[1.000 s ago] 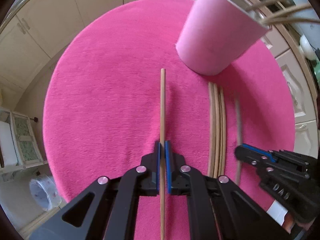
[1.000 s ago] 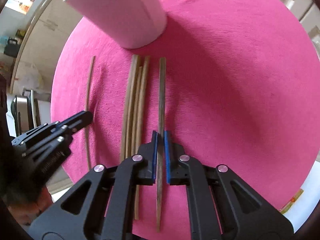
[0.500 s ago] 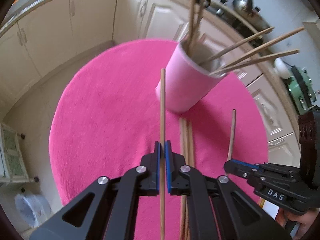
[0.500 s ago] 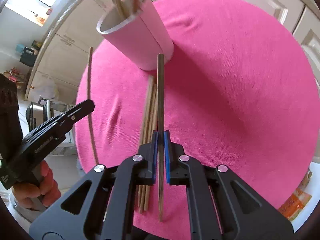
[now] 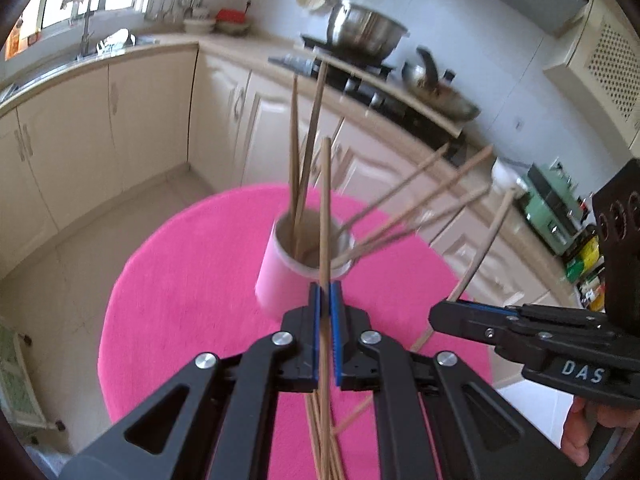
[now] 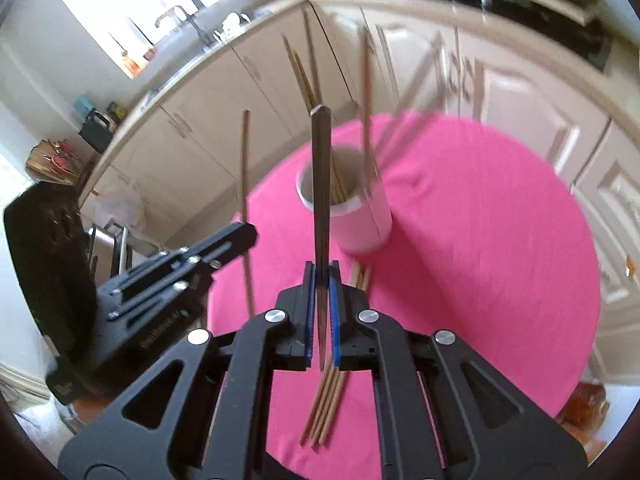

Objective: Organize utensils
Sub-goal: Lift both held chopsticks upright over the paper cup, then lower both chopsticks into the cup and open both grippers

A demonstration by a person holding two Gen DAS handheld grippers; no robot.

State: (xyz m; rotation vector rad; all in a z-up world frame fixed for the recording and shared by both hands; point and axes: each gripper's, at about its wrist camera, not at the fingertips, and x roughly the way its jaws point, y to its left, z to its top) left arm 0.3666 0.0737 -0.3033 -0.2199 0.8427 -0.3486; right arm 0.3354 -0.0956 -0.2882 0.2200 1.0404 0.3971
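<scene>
Two grippers are each clamped on a single chopstick above a round pink tablecloth [image 5: 172, 304]. The left gripper [image 5: 327, 312] pinches a light wooden chopstick [image 5: 325, 208] between its blue pads; the stick runs up past the pads across the mouth of the pink cup [image 5: 280, 280]. The right gripper [image 6: 321, 300] is clenched on a darker chopstick [image 6: 321, 184], which likewise stands in line with the cup [image 6: 360, 224] in the right wrist view.

Container: one pink cup with a white inner wall, standing upright on the tablecloth. Contents: several wooden chopsticks [image 5: 304, 152], two leaning toward the far side and others fanned out over the rim to the right. Their exact number cannot be read because of blur.

Remaining stock: a loose bundle of chopsticks [image 6: 326, 404] lies flat on the tablecloth, just in front of the cup and beneath both grippers.

Background: cream kitchen cabinets [image 5: 152, 120], and a metal pot [image 5: 364, 32] on a stove.
</scene>
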